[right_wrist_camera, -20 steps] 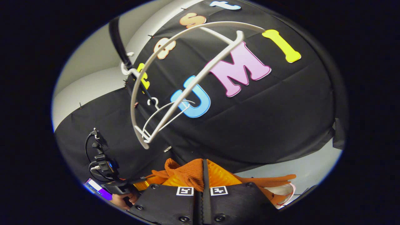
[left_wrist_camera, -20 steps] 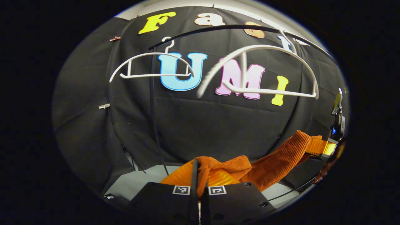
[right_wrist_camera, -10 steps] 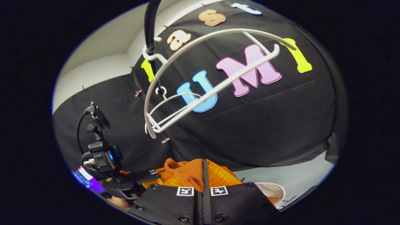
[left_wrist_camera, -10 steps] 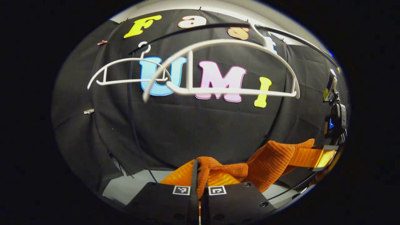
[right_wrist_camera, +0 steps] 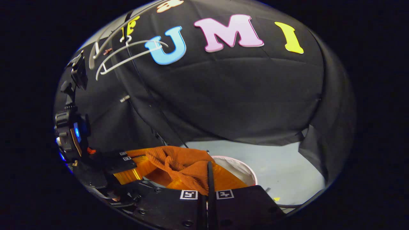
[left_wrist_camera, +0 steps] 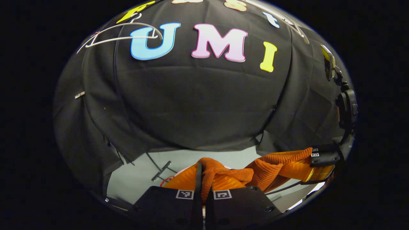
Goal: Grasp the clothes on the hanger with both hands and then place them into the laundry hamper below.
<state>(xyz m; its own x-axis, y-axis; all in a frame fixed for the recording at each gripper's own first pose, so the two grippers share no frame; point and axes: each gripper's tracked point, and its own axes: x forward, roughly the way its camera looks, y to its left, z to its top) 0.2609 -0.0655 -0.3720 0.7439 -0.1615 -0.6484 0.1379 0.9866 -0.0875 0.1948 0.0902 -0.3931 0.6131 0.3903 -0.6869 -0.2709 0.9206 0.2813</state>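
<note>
- Holding the orange ribbed garment point(left_wrist_camera: 223, 174) between them, both grippers are clamped narrow on the cloth: the left gripper point(left_wrist_camera: 203, 179) pinches a fold at 6 o'clock of its own view, and the right gripper point(right_wrist_camera: 207, 179) pinches another fold at 6 o'clock of its view.
- The garment hangs slack between the two grips, clear of the white hangers point(left_wrist_camera: 121, 33), which sit bare at 11 o'clock on the rail, well apart from the cloth.
- Judged progress: the grasp and removal from the hanger are done; lowering and release into the hamper remain.
- The laundry hamper point(right_wrist_camera: 241, 167) shows its pale rim just beyond the cloth, at about 5 o'clock in the right gripper view; the garment is near it, not yet inside as far as can be told.
- Surroundings: a pale grey floor point(right_wrist_camera: 281, 166) below and the black cloth wall point(left_wrist_camera: 198, 105) behind.
</note>
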